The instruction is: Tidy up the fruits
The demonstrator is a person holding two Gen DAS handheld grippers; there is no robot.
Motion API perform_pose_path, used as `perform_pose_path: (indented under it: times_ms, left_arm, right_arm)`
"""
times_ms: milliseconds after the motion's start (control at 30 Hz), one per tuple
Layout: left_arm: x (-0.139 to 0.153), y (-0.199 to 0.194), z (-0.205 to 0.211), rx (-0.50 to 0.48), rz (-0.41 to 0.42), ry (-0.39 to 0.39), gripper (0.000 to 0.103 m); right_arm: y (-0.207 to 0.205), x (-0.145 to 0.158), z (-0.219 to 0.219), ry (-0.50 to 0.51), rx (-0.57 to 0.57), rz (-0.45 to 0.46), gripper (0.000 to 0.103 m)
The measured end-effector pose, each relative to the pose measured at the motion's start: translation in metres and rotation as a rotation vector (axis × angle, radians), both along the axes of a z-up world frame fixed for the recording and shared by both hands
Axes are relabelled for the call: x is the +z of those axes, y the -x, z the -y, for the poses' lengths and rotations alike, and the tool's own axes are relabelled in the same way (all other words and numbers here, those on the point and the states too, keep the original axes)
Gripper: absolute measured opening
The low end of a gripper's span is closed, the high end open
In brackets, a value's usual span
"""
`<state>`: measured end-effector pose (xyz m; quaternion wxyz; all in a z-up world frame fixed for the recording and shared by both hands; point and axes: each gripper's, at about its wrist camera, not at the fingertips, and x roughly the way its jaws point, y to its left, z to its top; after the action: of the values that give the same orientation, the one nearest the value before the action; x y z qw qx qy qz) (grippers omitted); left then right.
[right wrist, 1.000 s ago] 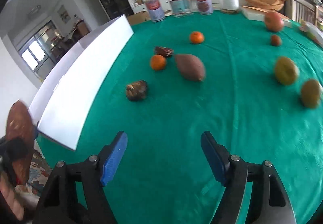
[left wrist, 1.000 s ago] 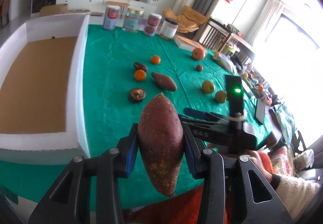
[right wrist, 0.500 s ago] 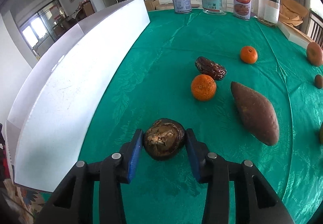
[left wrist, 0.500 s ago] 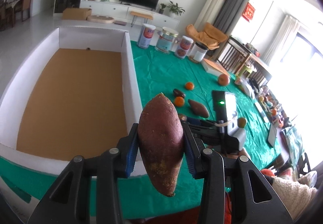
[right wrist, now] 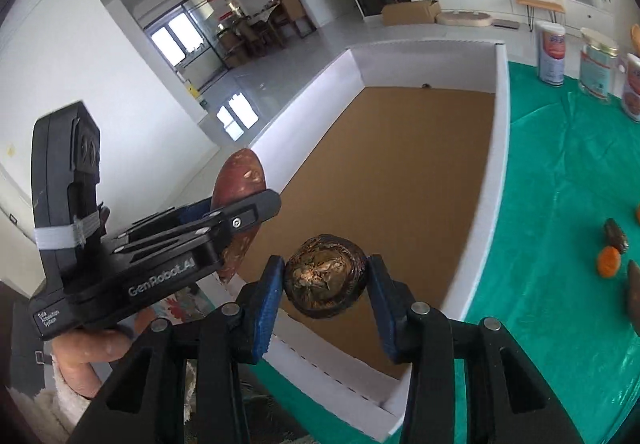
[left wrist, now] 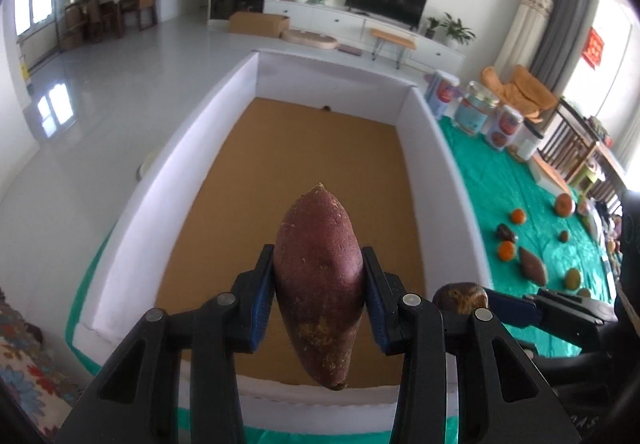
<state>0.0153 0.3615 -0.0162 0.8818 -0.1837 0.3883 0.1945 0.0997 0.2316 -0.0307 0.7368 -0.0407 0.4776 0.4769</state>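
Left wrist view: the left gripper is seen closed on a sweet potato, which is clamped across its widest part with the long axis running along the fingers, so that both tapered ends stand free of the blue pads. It is held above the near end of the white-walled box, over the bare cardboard floor, a position judged to be chosen for lowering it in without striking the wall. In the right wrist view, the right gripper is seen closed on a dark round item, possibly a mushroom or a dried fruit; the jaws have just been closing on it, and it is pinched at its sides. It too is carried above the near corner of the box. Both loads are kept apart, side by side. More produce, including an orange and a second sweet potato, is left lying on the green-covered desk, so the sorting is judged far from complete.
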Motion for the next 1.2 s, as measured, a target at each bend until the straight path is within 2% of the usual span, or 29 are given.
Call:
perform_pose_path:
  times_ms: [167,300,367,433,533,600,700,767,900,967,1067,1133,1200]
  left_arm:
    - [-0.024,0.003,-0.023,0.063,-0.078,-0.034,0.042]
    - [-0.032,0.007,-0.023,0.07,-0.083,-0.047,0.045]
    - [-0.028,0.007,-0.018,0.074,-0.076,-0.074,0.065]
    - [-0.021,0.007,-0.013,0.081,-0.053,-0.101,0.073]
    - [-0.007,0.005,0.001,0.066,-0.019,-0.15,0.075]
    - [0.002,-0.001,0.024,0.04,-0.003,-0.212,0.081]
    - [0.015,-0.013,0.071,-0.085,0.036,-0.31,0.087]
    - [0.021,-0.024,0.103,-0.173,0.067,-0.37,0.094]
    - [0.018,-0.046,0.152,-0.238,0.091,-0.545,0.095]
    - [0.007,-0.062,0.166,-0.266,0.058,-0.587,0.096]
    - [-0.015,-0.081,0.178,-0.321,-0.023,-0.578,0.095]
    - [-0.025,-0.083,0.189,-0.344,-0.072,-0.611,0.095]
    - [-0.027,-0.076,0.201,-0.348,-0.078,-0.658,0.095]
  right_arm:
    - [0.004,-0.024,-0.024,0.076,0.012,0.016,0.042]
    - [0.001,-0.027,-0.027,0.103,-0.026,0.03,0.043]
    - [-0.004,-0.025,-0.024,0.092,-0.054,0.032,0.052]
    - [-0.004,-0.015,-0.01,0.059,-0.08,0.036,0.052]
    - [-0.007,0.0,0.015,0.002,-0.128,0.061,0.054]
    - [-0.006,0.009,0.041,-0.023,-0.167,0.101,0.063]
    - [0.006,0.012,0.102,-0.013,-0.249,0.181,0.074]
    - [0.023,0.006,0.149,0.037,-0.32,0.237,0.081]
    - [0.041,-0.029,0.25,0.185,-0.52,0.294,0.083]
    - [0.049,-0.048,0.297,0.253,-0.64,0.3,0.083]
    - [0.058,-0.063,0.355,0.269,-0.784,0.281,0.083]
    - [0.062,-0.066,0.379,0.276,-0.831,0.277,0.083]
    - [0.062,-0.07,0.391,0.286,-0.852,0.285,0.084]
